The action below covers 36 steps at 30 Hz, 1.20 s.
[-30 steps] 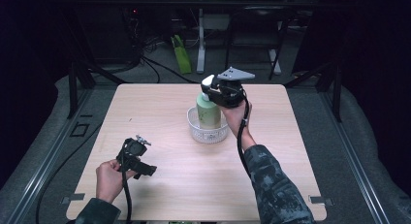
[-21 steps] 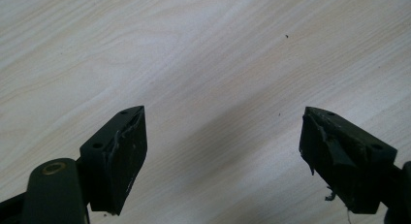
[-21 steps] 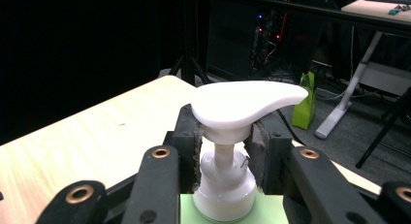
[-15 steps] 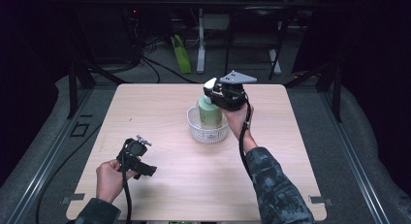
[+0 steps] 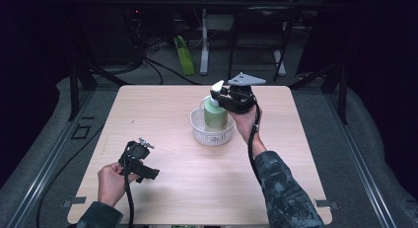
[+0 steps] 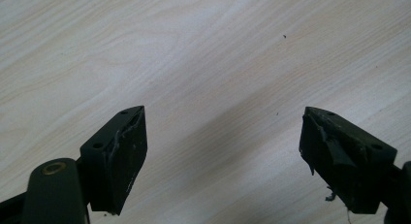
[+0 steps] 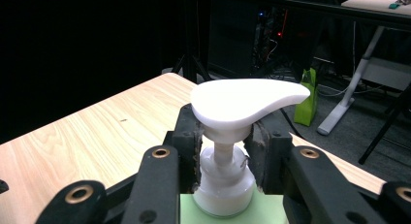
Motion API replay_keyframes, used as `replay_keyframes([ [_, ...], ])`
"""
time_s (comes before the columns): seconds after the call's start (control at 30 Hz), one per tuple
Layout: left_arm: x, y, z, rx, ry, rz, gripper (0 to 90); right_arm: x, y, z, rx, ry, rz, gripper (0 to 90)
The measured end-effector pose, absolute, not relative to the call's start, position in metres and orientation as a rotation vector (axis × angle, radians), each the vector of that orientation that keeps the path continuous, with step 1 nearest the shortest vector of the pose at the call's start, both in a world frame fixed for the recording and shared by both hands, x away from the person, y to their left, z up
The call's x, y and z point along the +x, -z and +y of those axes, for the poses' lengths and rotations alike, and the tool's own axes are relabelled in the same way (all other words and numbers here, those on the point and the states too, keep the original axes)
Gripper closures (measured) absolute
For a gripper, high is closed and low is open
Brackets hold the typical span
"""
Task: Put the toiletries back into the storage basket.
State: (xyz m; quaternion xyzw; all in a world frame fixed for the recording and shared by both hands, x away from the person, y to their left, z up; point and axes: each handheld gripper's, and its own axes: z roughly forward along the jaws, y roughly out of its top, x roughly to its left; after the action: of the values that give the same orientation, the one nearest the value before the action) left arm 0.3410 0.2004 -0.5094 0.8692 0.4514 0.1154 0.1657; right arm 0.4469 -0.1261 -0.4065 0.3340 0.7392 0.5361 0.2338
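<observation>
On the left, your left hand-held gripper (image 5: 148,172) rests low over the near part of the tabletop (image 5: 162,114), jaws spread wide with nothing between them, much as it was a second ago. At the middle stands a white bowl (image 5: 212,134) with the green pump bottle (image 5: 215,115) upright inside it. Just right of it, your right hand-held gripper (image 7: 224,153) is closed around the neck of the bottle, under its white pump head (image 7: 247,103). Over the last second this gripper and the bottle have shifted only slightly toward the bowl's middle, so the bottle looks set down or nearly so, and letting go seems the likely next step.
</observation>
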Motion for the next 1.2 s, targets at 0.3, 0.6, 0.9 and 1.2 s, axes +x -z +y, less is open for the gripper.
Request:
replay_keyframes([
  [0.3, 0.341, 0.511, 0.198, 2.486, -0.327, 1.284, 17.5, 0.447, 0.403, -0.129, 0.922, -1.475, 2.089, 62.5],
  [0.6, 0.341, 0.512, 0.197, 2.491, -0.324, 1.282, 17.5, 0.446, 0.395, -0.132, 0.954, -1.434, 2.192, 53.9],
  [0.9, 0.342, 0.512, 0.197, 2.495, -0.327, 1.283, 17.6, 0.444, 0.391, -0.134, 1.028, -1.383, 2.274, 36.4],
  [1.2, 0.342, 0.511, 0.197, 2.497, -0.326, 1.279, 17.6, 0.436, 0.389, -0.142, 1.071, -1.303, 2.305, 22.1],
])
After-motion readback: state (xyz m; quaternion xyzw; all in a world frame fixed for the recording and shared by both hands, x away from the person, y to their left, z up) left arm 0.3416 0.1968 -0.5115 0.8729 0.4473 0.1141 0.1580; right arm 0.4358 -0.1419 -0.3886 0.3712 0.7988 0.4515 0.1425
